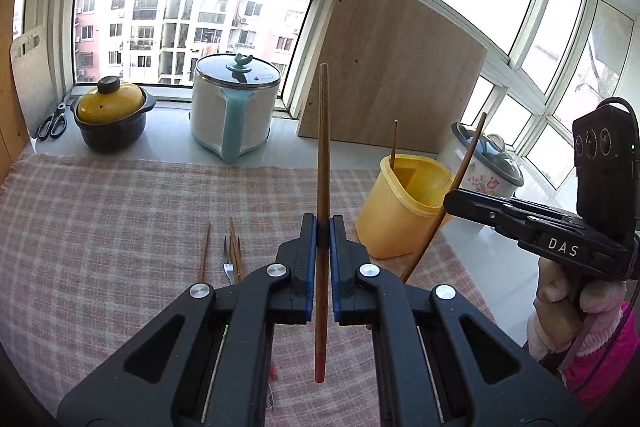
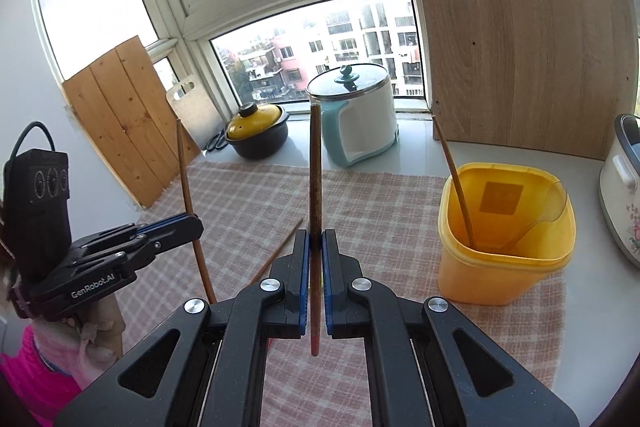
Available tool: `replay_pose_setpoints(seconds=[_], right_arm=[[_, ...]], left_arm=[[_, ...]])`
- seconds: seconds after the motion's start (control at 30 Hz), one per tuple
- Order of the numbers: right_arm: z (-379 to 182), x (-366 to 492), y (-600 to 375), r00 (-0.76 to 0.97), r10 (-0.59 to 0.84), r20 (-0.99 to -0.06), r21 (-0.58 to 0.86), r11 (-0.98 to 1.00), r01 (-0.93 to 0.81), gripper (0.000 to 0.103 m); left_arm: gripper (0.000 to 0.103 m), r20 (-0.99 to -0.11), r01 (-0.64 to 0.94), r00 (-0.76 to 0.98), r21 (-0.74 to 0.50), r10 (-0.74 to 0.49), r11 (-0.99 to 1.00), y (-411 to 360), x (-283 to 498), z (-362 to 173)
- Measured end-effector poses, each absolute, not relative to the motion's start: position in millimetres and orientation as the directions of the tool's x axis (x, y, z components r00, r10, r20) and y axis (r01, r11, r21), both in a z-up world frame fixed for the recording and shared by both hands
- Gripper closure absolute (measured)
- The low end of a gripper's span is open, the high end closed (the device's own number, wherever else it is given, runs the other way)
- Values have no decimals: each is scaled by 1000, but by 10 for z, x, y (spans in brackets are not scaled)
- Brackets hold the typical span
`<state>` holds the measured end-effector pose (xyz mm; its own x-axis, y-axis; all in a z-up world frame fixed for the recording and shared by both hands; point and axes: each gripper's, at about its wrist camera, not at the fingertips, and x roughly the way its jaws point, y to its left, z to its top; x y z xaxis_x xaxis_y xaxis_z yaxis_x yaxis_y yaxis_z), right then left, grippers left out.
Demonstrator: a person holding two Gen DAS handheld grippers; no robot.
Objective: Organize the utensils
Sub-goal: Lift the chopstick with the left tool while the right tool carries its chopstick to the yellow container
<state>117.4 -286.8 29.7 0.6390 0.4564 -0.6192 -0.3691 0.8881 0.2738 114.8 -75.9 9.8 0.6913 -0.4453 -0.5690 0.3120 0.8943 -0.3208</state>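
My left gripper (image 1: 322, 223) is shut on a brown chopstick (image 1: 323, 147) held upright above the checked cloth. My right gripper (image 2: 315, 237) is shut on another brown chopstick (image 2: 315, 167), also upright. The right gripper shows in the left wrist view (image 1: 450, 197) beside the yellow holder (image 1: 400, 207), its chopstick (image 1: 468, 163) slanting. The left gripper shows in the right wrist view (image 2: 192, 223) with its chopstick (image 2: 184, 167). The yellow holder (image 2: 504, 235) has one chopstick (image 2: 456, 179) standing in it. Two chopsticks (image 1: 204, 251) and a small fork (image 1: 227, 259) lie on the cloth.
A yellow-lidded black pot (image 1: 110, 119), a white and teal cooker (image 1: 234, 107) and scissors (image 1: 52, 125) stand on the sill. A wooden board (image 1: 392, 67) leans by the window. A floral cooker (image 1: 492, 163) stands at the right. The checked cloth (image 1: 100, 227) covers the counter.
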Motion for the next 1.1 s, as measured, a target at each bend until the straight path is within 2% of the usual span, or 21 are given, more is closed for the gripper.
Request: replay_pose_setpoints(seconds=[0.5, 1.1], right_arm=[[730, 1048, -3569, 737, 403, -542, 261, 915, -309, 98], [947, 1355, -4149, 797, 335, -503, 217, 941, -259, 98]], left_arm=[[99, -500, 393, 703, -321, -507, 862, -1400, 1332, 403], [99, -453, 395, 727, -339, -516, 854, -2088, 1831, 588]])
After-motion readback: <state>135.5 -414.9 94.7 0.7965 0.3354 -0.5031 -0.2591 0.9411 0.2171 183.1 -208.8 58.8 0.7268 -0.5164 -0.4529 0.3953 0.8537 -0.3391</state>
